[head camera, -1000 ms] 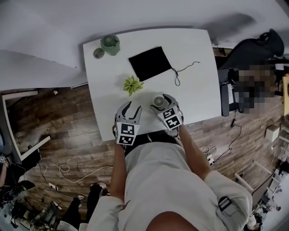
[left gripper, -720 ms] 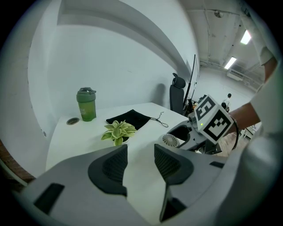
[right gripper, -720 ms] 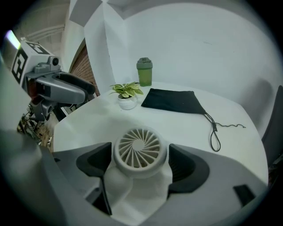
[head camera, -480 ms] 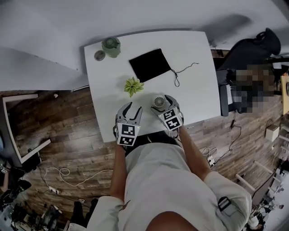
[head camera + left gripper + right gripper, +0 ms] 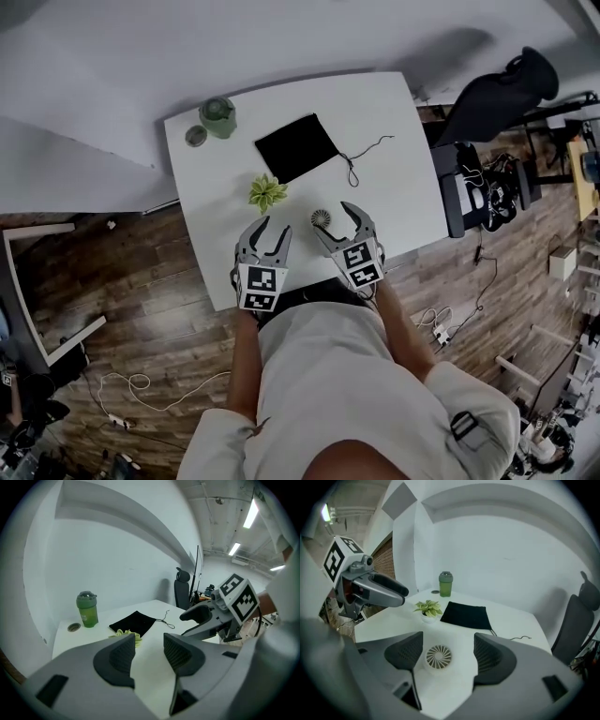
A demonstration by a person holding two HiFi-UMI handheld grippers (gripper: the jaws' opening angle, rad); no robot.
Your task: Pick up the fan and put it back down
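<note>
White table (image 5: 394,141): fan (image 5: 322,217), plant (image 5: 267,192), pouch (image 5: 295,147), bottle (image 5: 217,116)

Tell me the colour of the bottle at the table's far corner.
The plastic bottle is green; clearest in the left gripper view.

Head view dim, washed-out, almost grey; table (image 5: 394,141) brightest patch, broad soft shadows on wall (image 5: 281,37) behind. Gripper views fisheye: black vignette at corners, straight lines bowed. Ceiling lights (image 5: 251,512) flare in left gripper view. Fan (image 5: 438,657) crisp, near foreground slightly soft.
</note>
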